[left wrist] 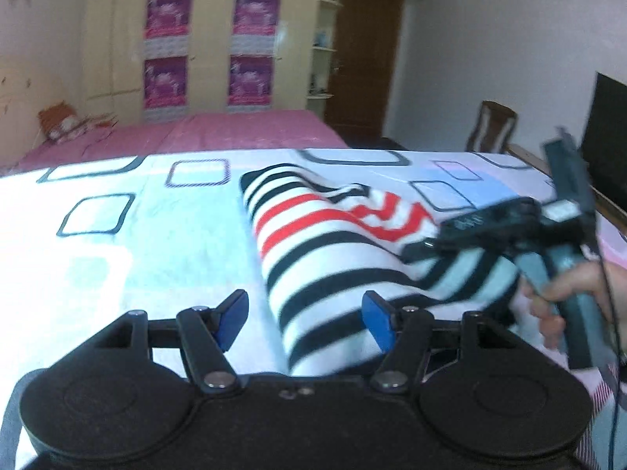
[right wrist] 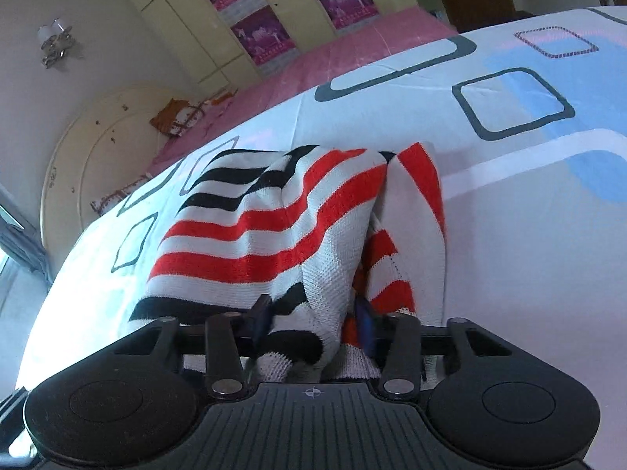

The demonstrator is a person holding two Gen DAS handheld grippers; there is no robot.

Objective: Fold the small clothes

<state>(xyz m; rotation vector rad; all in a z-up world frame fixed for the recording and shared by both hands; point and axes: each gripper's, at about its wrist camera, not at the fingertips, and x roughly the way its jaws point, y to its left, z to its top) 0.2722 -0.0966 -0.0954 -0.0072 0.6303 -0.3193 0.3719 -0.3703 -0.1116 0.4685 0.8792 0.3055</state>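
Note:
A small knitted garment (left wrist: 333,243) with white, black and red stripes lies on the patterned bedsheet (left wrist: 156,243). My left gripper (left wrist: 305,319) is open and empty, its blue pads (left wrist: 233,319) wide apart at the garment's near edge. My right gripper (right wrist: 313,323) has its jaws closed on a bunch of the striped garment (right wrist: 274,215), which is gathered and lifted in folds. In the left wrist view the right gripper (left wrist: 490,223) reaches over the garment's right side, held by a hand (left wrist: 564,293).
The white sheet with square outlines covers the near bed; a pink bed (left wrist: 219,133) lies beyond. A wardrobe with pink posters (left wrist: 207,47), a brown door (left wrist: 364,58), a wooden chair (left wrist: 493,125) and a dark screen (left wrist: 607,137) stand further off.

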